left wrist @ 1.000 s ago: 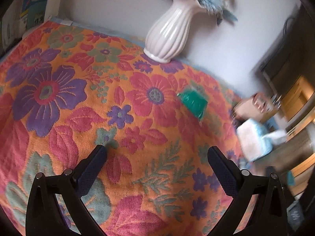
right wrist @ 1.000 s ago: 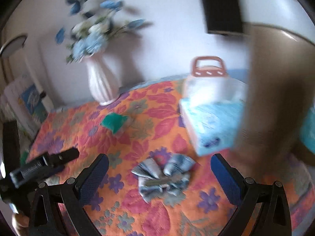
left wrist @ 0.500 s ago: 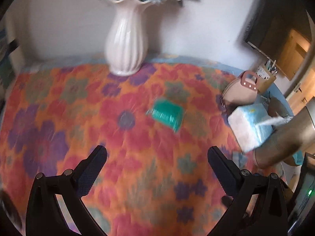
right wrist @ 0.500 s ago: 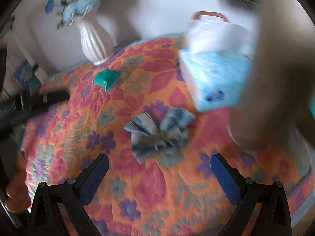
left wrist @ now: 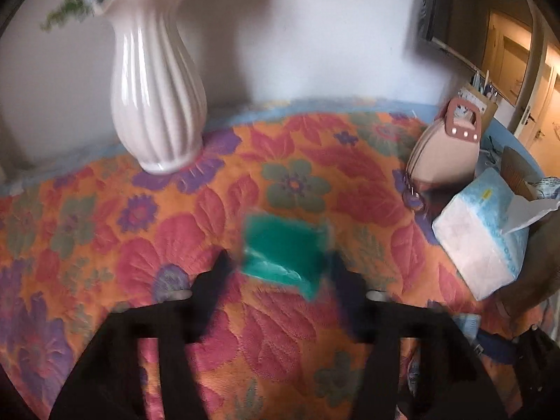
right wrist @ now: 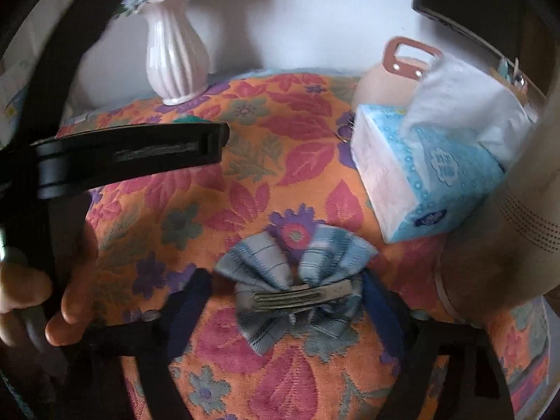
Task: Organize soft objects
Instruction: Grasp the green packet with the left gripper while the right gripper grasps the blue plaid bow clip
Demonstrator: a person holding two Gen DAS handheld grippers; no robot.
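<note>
Left gripper [left wrist: 280, 273] closing around green pouch [left wrist: 285, 255] (blurry, touch unclear), right gripper [right wrist: 290, 301] closing around blue bow [right wrist: 294, 280], not squeezing.

white wall [left wrist: 315, 35], floral-covered table [left wrist: 105, 227], lit wooden door [left wrist: 507, 56]

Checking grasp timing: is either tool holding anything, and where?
Cannot be told. Both jaws have just been closing: left tool flanks the green pouch at its sides, right tool the blue bow at its wings; blur hides contact.
</note>
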